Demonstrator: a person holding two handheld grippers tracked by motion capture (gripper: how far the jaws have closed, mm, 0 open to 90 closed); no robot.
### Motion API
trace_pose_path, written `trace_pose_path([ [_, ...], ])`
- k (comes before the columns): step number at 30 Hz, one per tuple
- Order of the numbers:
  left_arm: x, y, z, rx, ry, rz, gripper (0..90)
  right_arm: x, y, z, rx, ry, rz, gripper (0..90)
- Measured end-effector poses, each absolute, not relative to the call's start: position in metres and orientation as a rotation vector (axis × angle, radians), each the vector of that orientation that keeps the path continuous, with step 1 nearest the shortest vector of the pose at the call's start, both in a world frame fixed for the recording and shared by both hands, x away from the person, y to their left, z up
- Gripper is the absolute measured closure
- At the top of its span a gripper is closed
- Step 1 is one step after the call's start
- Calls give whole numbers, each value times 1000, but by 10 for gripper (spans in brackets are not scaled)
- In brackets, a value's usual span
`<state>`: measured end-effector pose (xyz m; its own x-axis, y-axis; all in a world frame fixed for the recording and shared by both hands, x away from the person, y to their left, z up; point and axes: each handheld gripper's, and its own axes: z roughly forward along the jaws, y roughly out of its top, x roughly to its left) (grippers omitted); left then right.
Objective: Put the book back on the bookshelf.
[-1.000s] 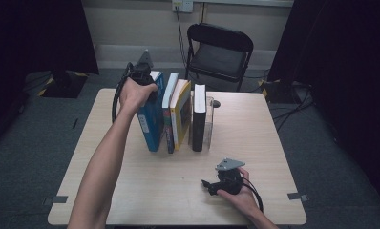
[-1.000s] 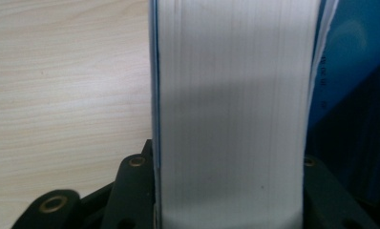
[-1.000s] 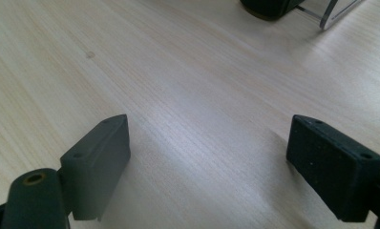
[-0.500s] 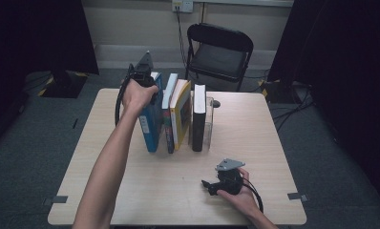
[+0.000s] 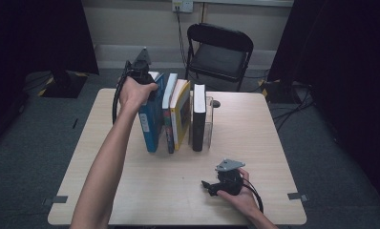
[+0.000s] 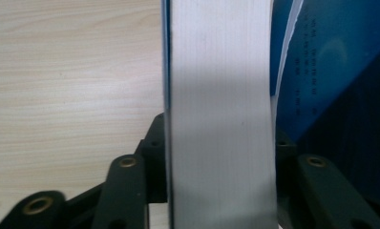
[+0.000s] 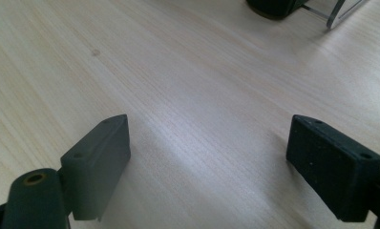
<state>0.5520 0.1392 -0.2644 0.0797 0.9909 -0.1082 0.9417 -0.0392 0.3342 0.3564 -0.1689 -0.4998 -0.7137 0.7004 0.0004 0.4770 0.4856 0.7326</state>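
- Nearest, at the table's near right, the right gripper rests low on the wooden table in the person's right hand; in the right gripper view its jaws stand wide apart over bare wood, released, with nothing between them.
- Farther back, at mid-table, a row of books stands upright: the blue book at the left end, then a thin dark book, a yellow book leaning left, and a black book against a clear bookend at the right.
- The left gripper sits over the top far edge of the blue book, gripped from above by the left hand.
- In the left gripper view the blue book's white page block fills the gap between the jaws, both sides right against it; the jaws have just been opening, and whether the pads now press on it I cannot tell.
- Beyond the table's far edge stands a black folding chair.
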Motion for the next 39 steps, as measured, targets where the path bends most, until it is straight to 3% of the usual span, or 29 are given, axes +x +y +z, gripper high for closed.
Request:
trace_pose_path([
  [5, 543, 143, -265, 2036, 1882, 212, 455, 356, -169, -500, 994, 2435, 1063, 147],
  [14, 527, 155, -273, 2007, 1776, 275, 378, 356, -169, -500, 998, 2433, 1063, 146],
  [16, 526, 154, -272, 2003, 1782, 247, 440, 356, -168, -500, 1000, 2434, 1062, 146],
  [17, 525, 153, -271, 2004, 1778, 244, 538, 356, -168, -500, 997, 2432, 1060, 146],
  [20, 525, 147, -270, 1992, 1830, 289, 594, 357, -168, -500, 997, 2430, 1063, 146],
  [39, 523, 144, -269, 1905, 1950, 272, 596, 356, -168, -500, 990, 2433, 1064, 147],
])
